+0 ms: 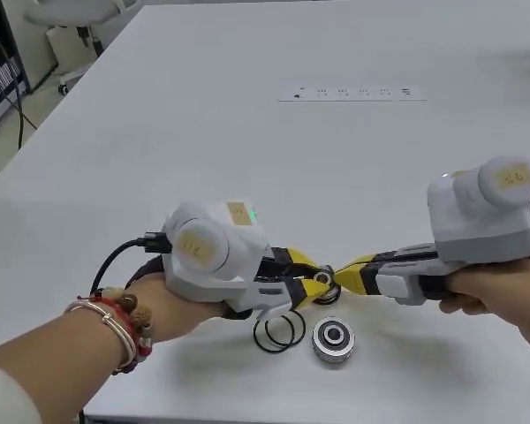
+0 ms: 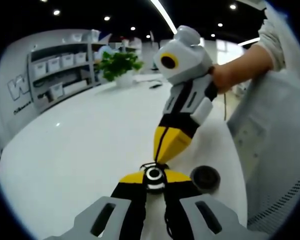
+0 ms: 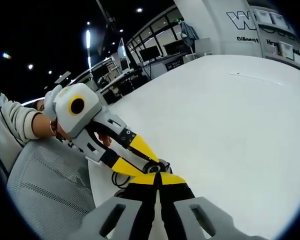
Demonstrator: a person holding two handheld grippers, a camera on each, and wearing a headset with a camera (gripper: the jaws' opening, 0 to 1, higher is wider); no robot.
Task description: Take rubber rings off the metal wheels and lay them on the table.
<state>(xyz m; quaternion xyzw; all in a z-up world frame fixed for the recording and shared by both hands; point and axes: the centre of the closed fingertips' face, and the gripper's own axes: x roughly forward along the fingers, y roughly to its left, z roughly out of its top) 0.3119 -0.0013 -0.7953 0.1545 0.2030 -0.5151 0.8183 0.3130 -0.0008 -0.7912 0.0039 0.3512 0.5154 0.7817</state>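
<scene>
Two metal wheels are on view: one wheel (image 1: 323,281) is held in the air just above the desk (image 1: 247,141), and the second wheel (image 1: 333,340) lies flat on the desk near its front edge, just below the held one. Two black rubber rings (image 1: 279,332) lie on the desk just beside the second wheel, to its left in the head view, with their loops overlapping. The left tongs (image 1: 311,281) point toward the right, and their yellow tips pinch the held wheel from both sides. In the left gripper view the wheel sits face-on between them. The right tongs (image 1: 344,272) come in from the opposite side, tip to tip with the left. Their yellow tips are pressed together and touch the rim of the held wheel. Whether anything thin is caught between them is too small to tell. The left hand (image 1: 172,309) grips its tool from below, with beaded bracelets (image 1: 115,322) on the wrist. The right hand (image 1: 499,296) holds its tool roughly level. Both tools lie nearly in one line across the front of the desk. Far back on the desk lies a flat white strip (image 1: 349,93) with small markings.
</scene>
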